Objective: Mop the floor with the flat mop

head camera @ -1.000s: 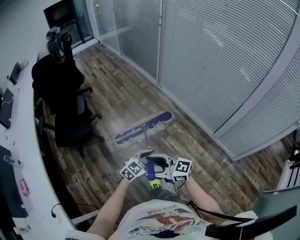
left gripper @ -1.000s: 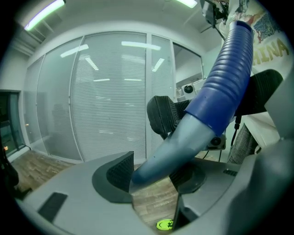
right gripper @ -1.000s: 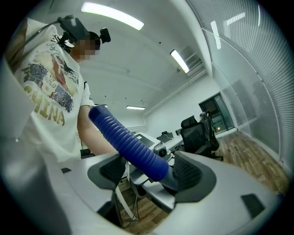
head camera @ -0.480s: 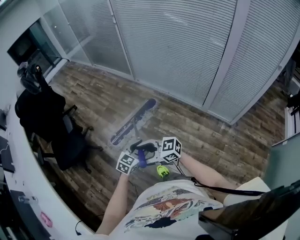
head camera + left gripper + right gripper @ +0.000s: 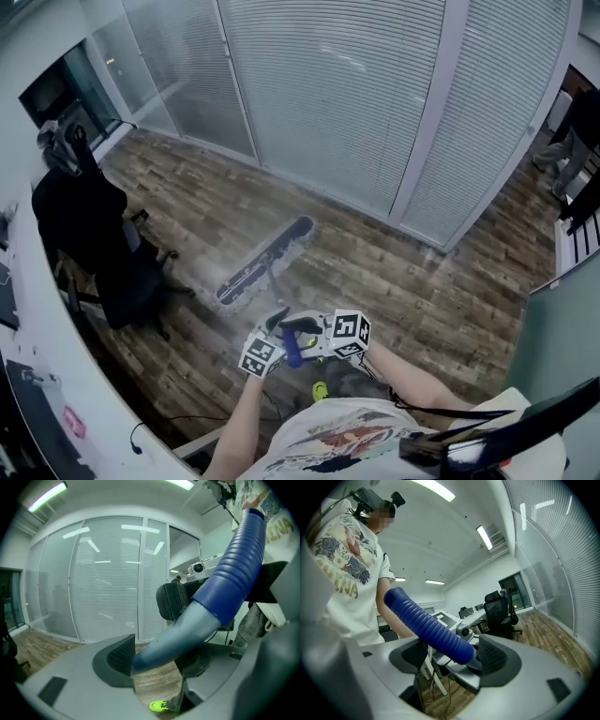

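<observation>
Clearly, what matters here is where the mop head point(image 5: 262, 262) lies from the 2 grippers. In the head view it rests flat on the wood floor point(image 5: 403, 281) at about 11 o'clock from them, well apart. Its long axis runs from 8 o'clock to 2 o'clock, roughly across the mop handle point(image 5: 180, 632), which slants down to its middle.

The left gripper point(image 5: 157, 662) has the grey shaft of the handle between its pads, which appear to touch it on both sides. Its jaws have just been opening a little, so the grasp looks light. The right gripper point(image 5: 452, 657) is clenched on the blue grip point(image 5: 426, 624) higher up the same handle. So the left hand is the nearer of the 2 to the head, and the right holds the top end.

An office chair point(image 5: 103, 246) stands at 9 o'clock of the head, near its lower end. The glass partition point(image 5: 328, 94) runs at 12 to 1 o'clock, just beyond its upper end. Probably the next stroke pushes or pulls along the handle's line, with the head kept broadside. The chair base is the likeliest snag.
</observation>
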`<state>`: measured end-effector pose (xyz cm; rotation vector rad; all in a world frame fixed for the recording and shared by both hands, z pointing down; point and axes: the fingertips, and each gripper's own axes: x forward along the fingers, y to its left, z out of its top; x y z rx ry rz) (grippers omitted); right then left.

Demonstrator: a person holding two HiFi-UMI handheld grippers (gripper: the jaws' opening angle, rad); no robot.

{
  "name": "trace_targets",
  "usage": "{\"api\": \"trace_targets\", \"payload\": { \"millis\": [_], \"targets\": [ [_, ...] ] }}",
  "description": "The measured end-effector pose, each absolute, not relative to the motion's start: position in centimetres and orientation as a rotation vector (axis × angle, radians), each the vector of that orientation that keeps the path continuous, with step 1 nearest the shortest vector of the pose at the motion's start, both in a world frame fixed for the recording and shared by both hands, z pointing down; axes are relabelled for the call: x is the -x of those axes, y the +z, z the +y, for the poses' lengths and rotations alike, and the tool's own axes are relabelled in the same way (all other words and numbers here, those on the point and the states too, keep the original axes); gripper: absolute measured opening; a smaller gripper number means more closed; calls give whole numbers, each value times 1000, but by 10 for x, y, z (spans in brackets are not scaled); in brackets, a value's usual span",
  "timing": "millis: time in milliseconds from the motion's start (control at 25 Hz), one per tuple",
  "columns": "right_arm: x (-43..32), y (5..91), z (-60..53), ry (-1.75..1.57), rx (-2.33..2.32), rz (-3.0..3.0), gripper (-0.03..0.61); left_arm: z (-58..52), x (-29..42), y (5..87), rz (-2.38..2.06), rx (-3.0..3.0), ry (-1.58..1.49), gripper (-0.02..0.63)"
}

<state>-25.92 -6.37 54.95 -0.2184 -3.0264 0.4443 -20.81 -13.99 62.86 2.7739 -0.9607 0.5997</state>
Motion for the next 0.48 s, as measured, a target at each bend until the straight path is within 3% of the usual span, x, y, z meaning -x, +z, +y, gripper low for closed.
{"api": "trace_targets", "payload": {
  "millis": [480],
  "targets": [
    [150,544,40,554,-27,-3091,298,-26,100,629,-846,-2796,593,220]
  ]
}}
